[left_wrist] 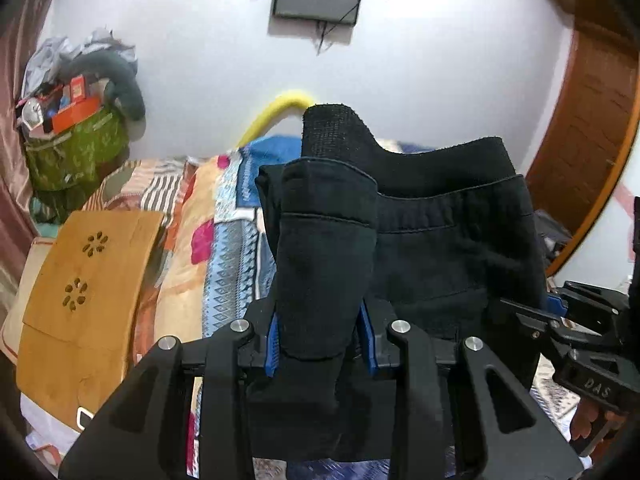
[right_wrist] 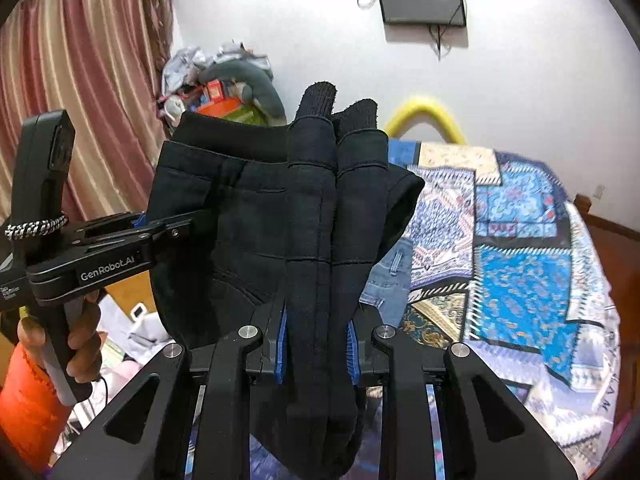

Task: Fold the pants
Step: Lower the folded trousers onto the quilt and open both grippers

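Note:
Black pants (left_wrist: 440,232) hang in the air above the bed, waistband up, held at both ends. My left gripper (left_wrist: 323,330) is shut on a bunched fold of the pants at the left end of the waistband. My right gripper (right_wrist: 316,344) is shut on the other bunched end of the pants (right_wrist: 248,216). In the left wrist view the right gripper (left_wrist: 532,308) shows at the right side of the pants. In the right wrist view the left gripper (right_wrist: 172,228) grips the left side. The lower legs are hidden below the grippers.
A bed with a patchwork quilt (right_wrist: 516,240) lies under and beyond the pants, with blue jeans (right_wrist: 390,276) on it. A wooden board (left_wrist: 84,292) lies at the left. A green bag of clutter (left_wrist: 76,148) stands by the curtain (right_wrist: 80,92). A wooden door (left_wrist: 592,120) is at the right.

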`<state>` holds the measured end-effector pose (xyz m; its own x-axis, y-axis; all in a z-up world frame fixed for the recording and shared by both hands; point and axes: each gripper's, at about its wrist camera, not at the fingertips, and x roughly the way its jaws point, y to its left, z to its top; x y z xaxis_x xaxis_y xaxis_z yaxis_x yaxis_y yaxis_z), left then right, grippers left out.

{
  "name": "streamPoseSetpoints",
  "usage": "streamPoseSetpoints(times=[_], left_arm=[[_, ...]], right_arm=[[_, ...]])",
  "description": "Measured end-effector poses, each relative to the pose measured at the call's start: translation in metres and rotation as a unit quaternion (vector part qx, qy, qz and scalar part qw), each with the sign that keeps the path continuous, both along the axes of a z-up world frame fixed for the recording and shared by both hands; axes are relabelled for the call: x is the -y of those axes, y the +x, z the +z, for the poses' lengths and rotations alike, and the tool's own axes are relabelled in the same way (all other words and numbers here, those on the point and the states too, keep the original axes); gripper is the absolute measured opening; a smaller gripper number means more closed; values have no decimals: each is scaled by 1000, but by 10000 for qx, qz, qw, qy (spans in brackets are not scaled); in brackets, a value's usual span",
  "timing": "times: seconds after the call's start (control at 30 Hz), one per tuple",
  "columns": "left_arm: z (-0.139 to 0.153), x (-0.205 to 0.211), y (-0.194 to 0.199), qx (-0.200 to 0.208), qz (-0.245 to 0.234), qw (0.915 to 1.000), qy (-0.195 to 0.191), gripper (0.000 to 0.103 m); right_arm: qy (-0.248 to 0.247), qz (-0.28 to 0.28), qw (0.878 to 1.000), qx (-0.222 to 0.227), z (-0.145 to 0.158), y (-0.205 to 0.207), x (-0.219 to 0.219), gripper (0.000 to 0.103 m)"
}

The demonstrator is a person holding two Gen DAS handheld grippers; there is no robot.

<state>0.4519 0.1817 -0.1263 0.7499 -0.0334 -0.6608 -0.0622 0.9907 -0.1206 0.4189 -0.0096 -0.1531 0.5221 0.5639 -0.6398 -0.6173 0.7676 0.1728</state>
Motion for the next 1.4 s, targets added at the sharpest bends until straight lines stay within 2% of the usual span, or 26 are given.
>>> streamPoseSetpoints(times=[0.2, 0.37, 0.57, 0.67, 0.7, 0.87, 1.03, 1.17, 1.23, 1.4], left_arm=[[-63, -12, 54, -553, 78, 9983, 165, 31], [-116, -25, 87, -970, 114, 9952, 14, 31], [-163, -30, 120, -1378, 118, 9904, 51, 32], [-181, -30, 124, -1527, 201, 9880, 128, 37], [-182, -29, 122, -1507, 222, 9882, 168, 43], [-168, -31, 105, -1449, 150, 9888, 316, 49], [-120, -32, 70, -1057, 220, 9930, 470, 49], [-64, -24, 25, -523, 248, 9973, 457, 49], [-37, -18, 3, -261, 245, 9980, 520, 49], [42, 7, -78, 650, 189, 9950, 730, 49]], right_arm=[[-314, -101, 9983, -479, -49, 48, -23, 20], [-411, -197, 9953, -857, -88, 78, -33, 20], [-1089, -262, 9872, -1134, -124, 103, -46, 23], [-1334, -306, 9829, -1232, -138, 105, -47, 29], [-1400, -332, 9818, -1238, -140, 103, -46, 31], [-1176, -491, 9834, -1294, -131, 85, -30, 36], [-745, -532, 9898, -1089, -97, 65, -13, 36], [-447, -467, 9964, -548, -46, 26, -1, 36], [-279, -426, 9986, -133, -13, -3, 6, 36], [248, -316, 9949, 922, 65, -87, 31, 36]])
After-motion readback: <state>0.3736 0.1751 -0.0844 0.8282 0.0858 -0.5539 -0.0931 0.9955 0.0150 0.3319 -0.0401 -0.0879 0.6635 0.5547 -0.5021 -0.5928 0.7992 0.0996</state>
